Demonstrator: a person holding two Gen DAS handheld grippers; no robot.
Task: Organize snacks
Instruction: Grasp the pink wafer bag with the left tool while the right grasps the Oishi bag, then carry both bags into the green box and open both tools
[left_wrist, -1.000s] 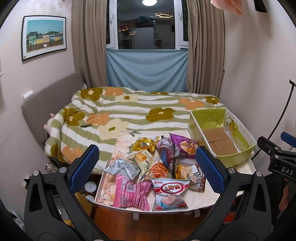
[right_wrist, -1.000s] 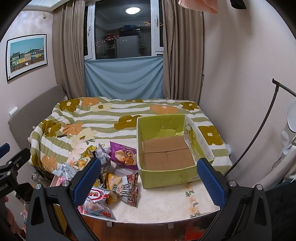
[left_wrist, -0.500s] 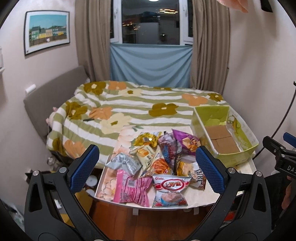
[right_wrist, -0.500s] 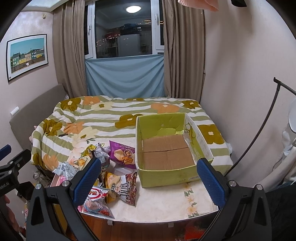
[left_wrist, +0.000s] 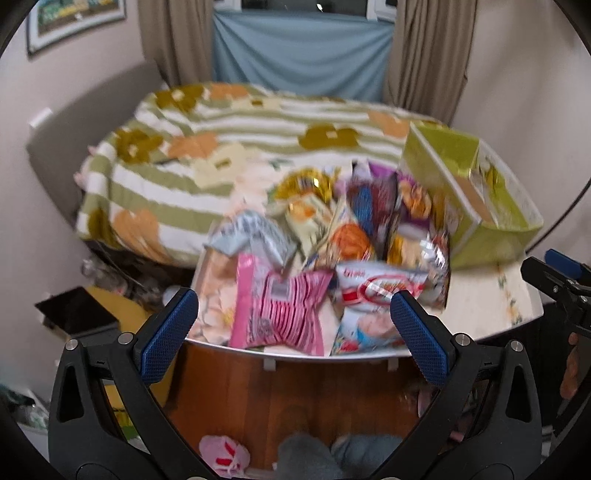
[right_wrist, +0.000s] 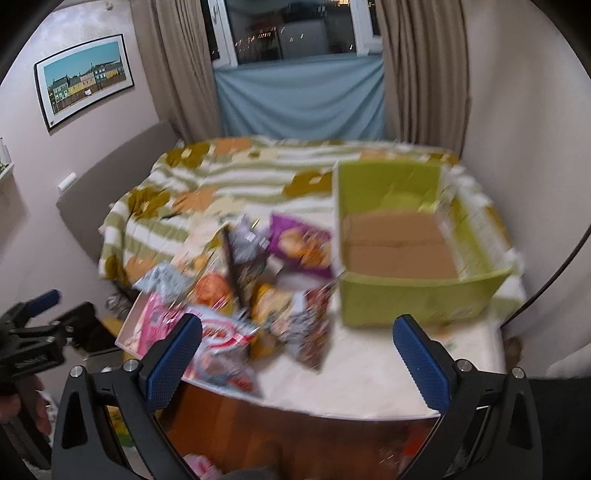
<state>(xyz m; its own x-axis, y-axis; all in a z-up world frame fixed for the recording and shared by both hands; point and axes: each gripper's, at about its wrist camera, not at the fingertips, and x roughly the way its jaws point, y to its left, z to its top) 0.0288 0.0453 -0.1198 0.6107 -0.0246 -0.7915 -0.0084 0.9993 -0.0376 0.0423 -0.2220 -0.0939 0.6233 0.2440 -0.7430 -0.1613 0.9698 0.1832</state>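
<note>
**Both grippers wide open over the snack pile**

The left gripper (left_wrist: 293, 319) hangs above the near edge of the table (left_wrist: 480, 306) with its 2 blue pads (left_wrist: 166, 334) spread wide and nothing between them. In its view the pink bag (left_wrist: 280, 314) and the white-and-red bag (left_wrist: 380, 291) lie just past the fingertips, at the table's front edge. Behind them the rest of the snacks sit in a loose heap: a silver bag (left_wrist: 251, 232) on the left, an orange bag (left_wrist: 351, 238) in the middle, a gold bag (left_wrist: 306, 184) and a purple bag (left_wrist: 413, 195) farther back. The bags overlap and touch one another. The view is blurred, so labels cannot be read.

The right gripper (right_wrist: 297, 350) is likewise wide open and holds nothing. It is over the table's near edge, with the green box (right_wrist: 417, 299) ahead and to the right of centre. The box stands upright and open, and its brown cardboard floor (right_wrist: 399, 254) is bare. The snack pile (right_wrist: 258, 280) lies just left of the box; a dark brown bag (right_wrist: 310, 332) at its right side is near the box's front corner, though blur hides whether they touch.

Beyond the table is a bed with a floral striped quilt (right_wrist: 229, 177), curtains (right_wrist: 181, 66) and a framed picture (right_wrist: 85, 79).
</note>
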